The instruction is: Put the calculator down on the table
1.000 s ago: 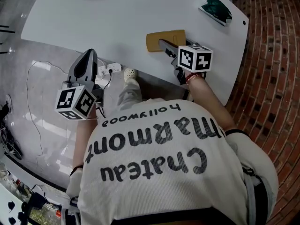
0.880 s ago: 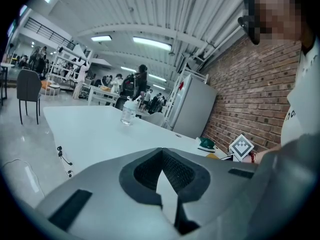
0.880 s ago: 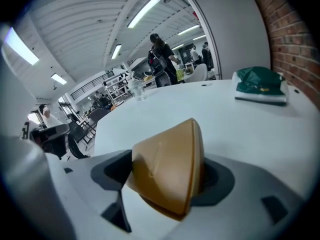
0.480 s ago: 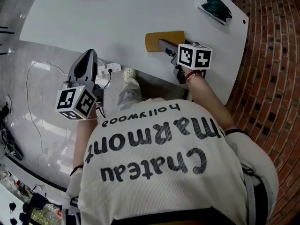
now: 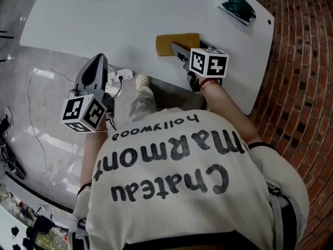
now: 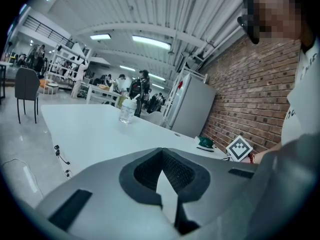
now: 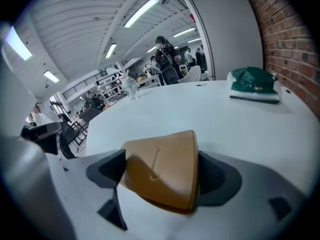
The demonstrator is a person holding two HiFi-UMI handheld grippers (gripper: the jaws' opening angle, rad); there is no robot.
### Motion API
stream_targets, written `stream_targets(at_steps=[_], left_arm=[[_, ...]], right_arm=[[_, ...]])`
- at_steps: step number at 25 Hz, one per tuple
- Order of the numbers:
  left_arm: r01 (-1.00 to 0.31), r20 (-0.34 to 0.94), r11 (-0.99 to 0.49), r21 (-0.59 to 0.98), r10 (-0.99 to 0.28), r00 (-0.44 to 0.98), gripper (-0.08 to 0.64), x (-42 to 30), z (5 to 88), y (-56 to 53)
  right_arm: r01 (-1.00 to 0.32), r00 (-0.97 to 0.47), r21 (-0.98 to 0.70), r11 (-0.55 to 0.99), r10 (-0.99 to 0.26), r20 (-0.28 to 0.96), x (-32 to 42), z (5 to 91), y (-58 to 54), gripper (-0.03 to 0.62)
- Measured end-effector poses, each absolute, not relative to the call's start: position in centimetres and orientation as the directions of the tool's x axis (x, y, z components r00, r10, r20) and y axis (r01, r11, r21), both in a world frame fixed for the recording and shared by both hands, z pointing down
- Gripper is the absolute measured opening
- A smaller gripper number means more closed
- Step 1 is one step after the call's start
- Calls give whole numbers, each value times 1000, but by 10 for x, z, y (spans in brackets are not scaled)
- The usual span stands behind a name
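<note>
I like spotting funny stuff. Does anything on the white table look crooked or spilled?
Nothing really stands out. The flat tan leather-look case lies on the white table near its front edge, between the right hand-held gripper's jaws, which are opening. A green packet sits near the far corner. Nothing looks spilled or broken.

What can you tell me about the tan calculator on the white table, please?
The calculator shows as a flat tan rectangle with rounded corners, seemingly in a leather-like cover marked by one thin slanted crease; no keys or display are visible. It lies on the white table near the person's edge, between the two pads of the right tongs, whose jaws are opening. Whether the pads touch its sides cannot be told, and its near end may be slightly raised.
</note>
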State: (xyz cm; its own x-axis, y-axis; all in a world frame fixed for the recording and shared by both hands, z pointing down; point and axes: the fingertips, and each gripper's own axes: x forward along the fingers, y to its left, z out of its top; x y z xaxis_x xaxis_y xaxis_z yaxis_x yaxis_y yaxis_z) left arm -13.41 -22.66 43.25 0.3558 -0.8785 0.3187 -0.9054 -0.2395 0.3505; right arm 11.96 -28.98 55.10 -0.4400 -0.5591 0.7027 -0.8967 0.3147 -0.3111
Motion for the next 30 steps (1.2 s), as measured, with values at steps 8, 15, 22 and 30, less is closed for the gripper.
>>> stream_targets(at_steps=[8,15,22,30], left_arm=[[-906,323,-231,354,-879,351,0,-139,435,-222],[-906,318,-231,356,-881,350,0,-140,435,-221],[-907,317,-231,353,-882,348,0,-141,436,-220],[-882,257,-259,394,-890,376,0,-137,431,-219]], right_arm=[[-907,-418,-286,308,-575,703,121,553,-290,457],[-922,-373,-215,323,-589,717,120,558,-290,456],[-926,-363,-211,312,-589,722,121,559,-292,457],[-924,-372,-218,315,-608,701,123,559,-291,456]])
